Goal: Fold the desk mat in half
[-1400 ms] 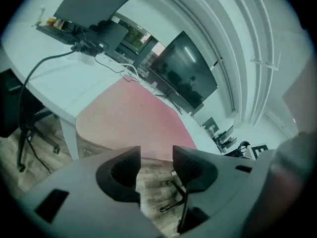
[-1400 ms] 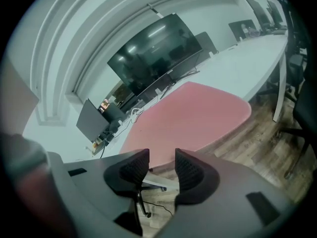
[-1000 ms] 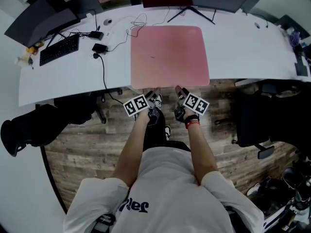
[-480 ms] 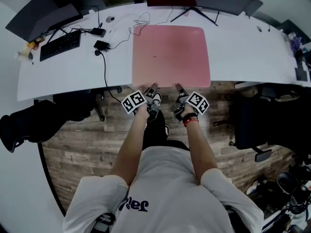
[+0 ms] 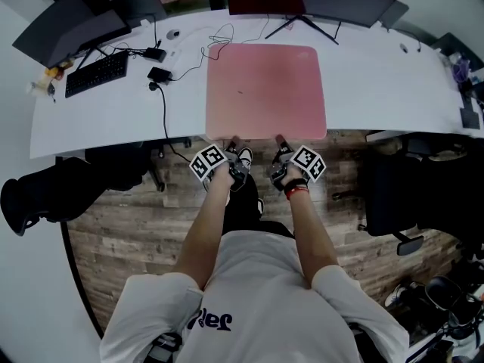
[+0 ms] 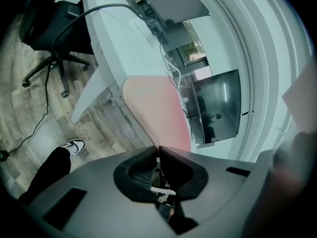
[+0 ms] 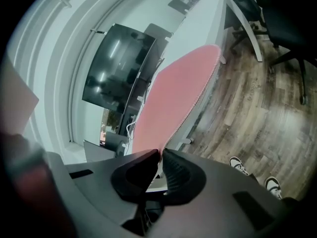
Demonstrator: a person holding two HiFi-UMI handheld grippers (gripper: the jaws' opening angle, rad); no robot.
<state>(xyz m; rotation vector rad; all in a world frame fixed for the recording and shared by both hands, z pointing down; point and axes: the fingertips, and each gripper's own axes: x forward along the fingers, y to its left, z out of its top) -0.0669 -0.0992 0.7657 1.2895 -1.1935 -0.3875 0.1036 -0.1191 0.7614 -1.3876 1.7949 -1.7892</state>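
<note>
A pink desk mat [image 5: 265,89] lies flat on the white desk [image 5: 378,82], its near edge at the desk's front. My left gripper [image 5: 234,140] is at that edge left of centre, and my right gripper [image 5: 279,138] right of centre. In the left gripper view the jaws are closing, and the left gripper [image 6: 158,150] pinches the stitched edge of the mat [image 6: 158,108]. In the right gripper view the jaws are closing too, and the right gripper [image 7: 162,153] has the mat [image 7: 173,98] edge caught between its tips.
A black keyboard [image 5: 94,72], a power brick [image 5: 157,74] and loose cables lie left of the mat. A monitor stand [image 5: 306,23] sits behind it. Black office chairs stand under the desk at left [image 5: 68,191] and right [image 5: 401,187].
Both grippers have edged forward onto the mat's near edge. Their jaws have gone from wide open to closed on it. The mat has not moved.
</note>
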